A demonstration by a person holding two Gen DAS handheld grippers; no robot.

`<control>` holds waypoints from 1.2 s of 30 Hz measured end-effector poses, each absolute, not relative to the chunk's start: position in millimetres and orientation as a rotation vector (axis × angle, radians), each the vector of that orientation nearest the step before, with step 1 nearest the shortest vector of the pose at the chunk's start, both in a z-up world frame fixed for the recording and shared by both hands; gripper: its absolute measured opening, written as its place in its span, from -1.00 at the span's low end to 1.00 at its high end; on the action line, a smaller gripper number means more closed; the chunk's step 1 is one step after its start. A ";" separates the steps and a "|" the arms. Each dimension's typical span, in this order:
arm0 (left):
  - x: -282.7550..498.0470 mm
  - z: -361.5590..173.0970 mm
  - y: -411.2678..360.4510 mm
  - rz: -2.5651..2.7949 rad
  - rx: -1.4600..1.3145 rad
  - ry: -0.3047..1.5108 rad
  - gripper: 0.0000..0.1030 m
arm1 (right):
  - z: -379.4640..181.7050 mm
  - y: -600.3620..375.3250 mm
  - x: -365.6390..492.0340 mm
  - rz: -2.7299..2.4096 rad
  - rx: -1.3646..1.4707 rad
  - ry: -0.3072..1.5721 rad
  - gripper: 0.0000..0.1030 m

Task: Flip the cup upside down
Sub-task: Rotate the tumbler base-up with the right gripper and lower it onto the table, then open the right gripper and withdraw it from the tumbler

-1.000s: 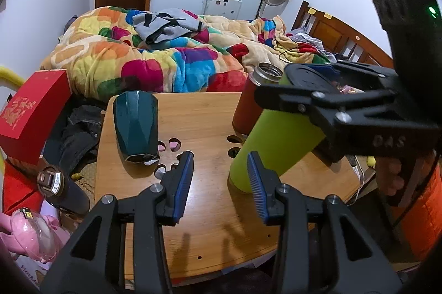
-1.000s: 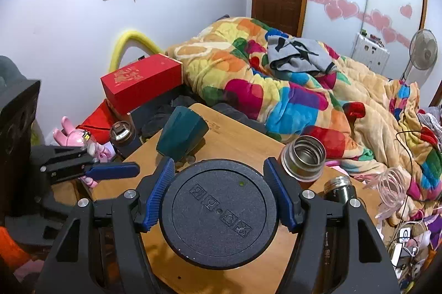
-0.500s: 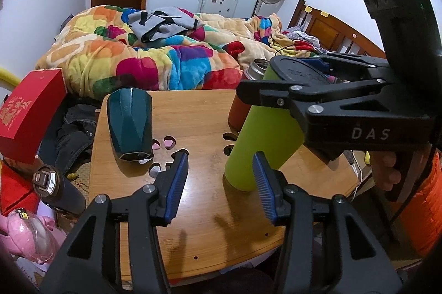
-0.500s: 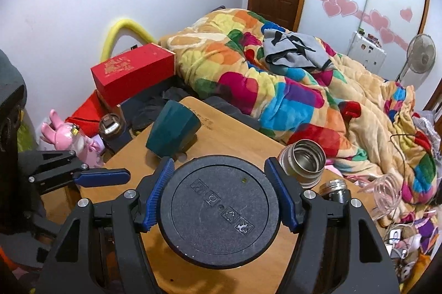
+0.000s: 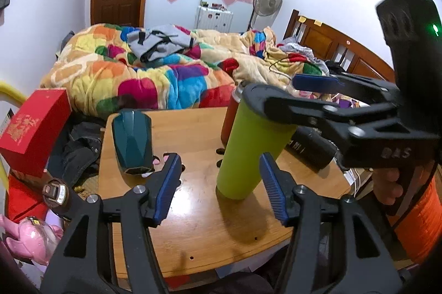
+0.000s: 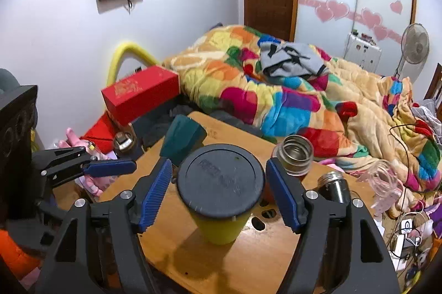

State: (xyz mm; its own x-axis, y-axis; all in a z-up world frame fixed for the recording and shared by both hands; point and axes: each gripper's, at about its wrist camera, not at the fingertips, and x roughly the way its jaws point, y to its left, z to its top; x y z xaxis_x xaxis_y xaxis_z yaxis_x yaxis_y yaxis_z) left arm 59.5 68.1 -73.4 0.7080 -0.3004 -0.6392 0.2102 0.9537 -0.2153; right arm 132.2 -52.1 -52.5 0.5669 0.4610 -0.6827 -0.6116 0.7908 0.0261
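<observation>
A lime-green cup [image 5: 248, 153] stands on the wooden table [image 5: 193, 225] with its black flat base [image 6: 219, 180] facing up. My right gripper [image 6: 219, 194] hovers over it, open, its blue pads [image 6: 284, 197] apart from the cup on both sides. In the left wrist view the right gripper [image 5: 304, 92] reaches in from the right at the cup's top. My left gripper [image 5: 219, 187] is open and empty, low in front of the cup.
A dark green faceted cup [image 5: 132, 145] lies on its side at the table's left. A red flask [image 6: 297, 156] and a black flask [image 6: 333, 185] stand behind the green cup. A red box [image 5: 30, 128] and a bed [image 5: 154, 81] lie beyond.
My right gripper has opened and let go of the green cup, which now stands on the table. The right gripper has pulled back a little. The left gripper has opened wider.
</observation>
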 end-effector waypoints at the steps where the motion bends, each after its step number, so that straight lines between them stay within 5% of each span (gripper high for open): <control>1: 55.9 -68.7 67.1 -0.283 -0.126 0.718 0.19 | -49.2 -55.2 128.2 0.635 -0.217 0.721 0.45; 13: 3.9 -11.6 38.9 -0.265 -0.070 0.526 0.89 | -9.9 -108.2 69.7 0.550 -0.140 0.588 0.65; 23: -39.9 9.2 23.9 -0.209 -0.077 0.418 0.99 | 0.0 -144.5 22.5 0.496 -0.078 0.536 0.73; 28: -56.0 10.3 13.0 -0.196 -0.057 0.400 0.99 | -1.2 -157.0 0.4 0.455 -0.060 0.507 0.99; 36: -65.7 6.2 -5.7 -0.181 0.015 0.387 1.00 | -1.8 -163.1 -17.8 0.411 -0.058 0.501 1.00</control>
State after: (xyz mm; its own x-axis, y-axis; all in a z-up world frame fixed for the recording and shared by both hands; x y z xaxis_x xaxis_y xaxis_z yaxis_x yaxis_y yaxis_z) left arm -65.7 -5.7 6.2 0.9102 -0.1729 -0.3764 0.1786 0.9837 -0.0199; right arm -17.8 -163.1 -1.8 0.7969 0.3689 -0.4784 -0.3971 0.9166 0.0452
